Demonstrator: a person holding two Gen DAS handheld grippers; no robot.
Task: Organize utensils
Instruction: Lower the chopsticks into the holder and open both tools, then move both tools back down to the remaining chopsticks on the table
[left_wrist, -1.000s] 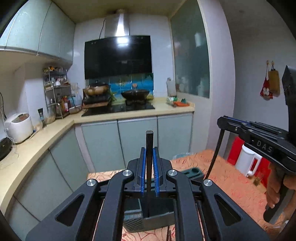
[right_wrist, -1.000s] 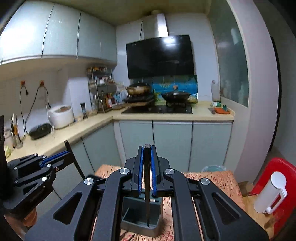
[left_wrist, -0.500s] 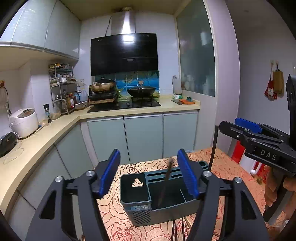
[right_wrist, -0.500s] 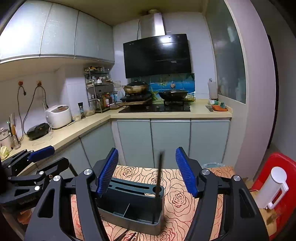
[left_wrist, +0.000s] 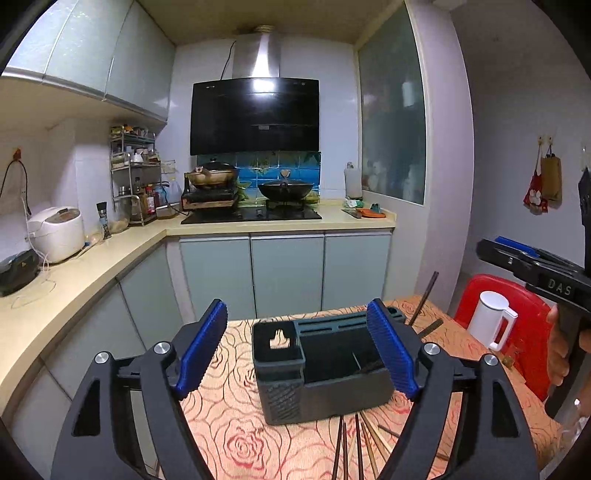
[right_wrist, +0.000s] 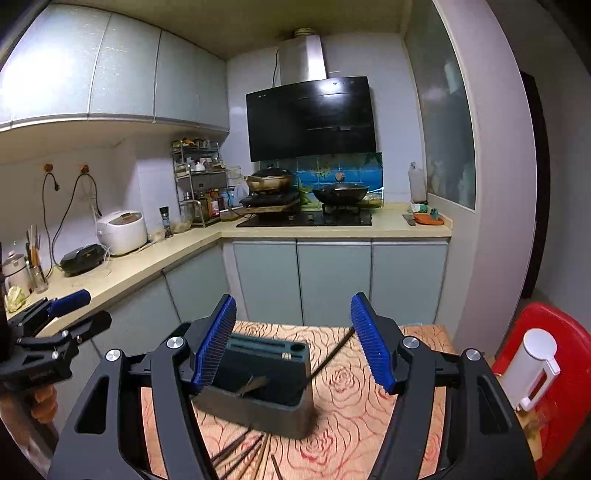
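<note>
A dark grey utensil holder (left_wrist: 321, 369) stands on the rose-patterned table; it also shows in the right wrist view (right_wrist: 258, 384). Dark chopsticks lean out of its right end (left_wrist: 424, 295) and lie inside it (right_wrist: 251, 384). Several loose chopsticks (left_wrist: 354, 446) lie on the table in front of the holder, also in the right wrist view (right_wrist: 240, 454). My left gripper (left_wrist: 299, 350) is open and empty above the holder. My right gripper (right_wrist: 291, 343) is open and empty above the holder's right end, with one chopstick (right_wrist: 332, 354) leaning out below it.
A white kettle (left_wrist: 493, 319) stands on a red stool (left_wrist: 532, 332) to the right of the table. Kitchen counter (left_wrist: 74, 266) and cabinets run behind and to the left. The table's far edge lies just behind the holder.
Both grippers were shut on a dark chopstick a second ago. Both opened and the chopsticks dropped into the holder, where they now rest leaning.
</note>
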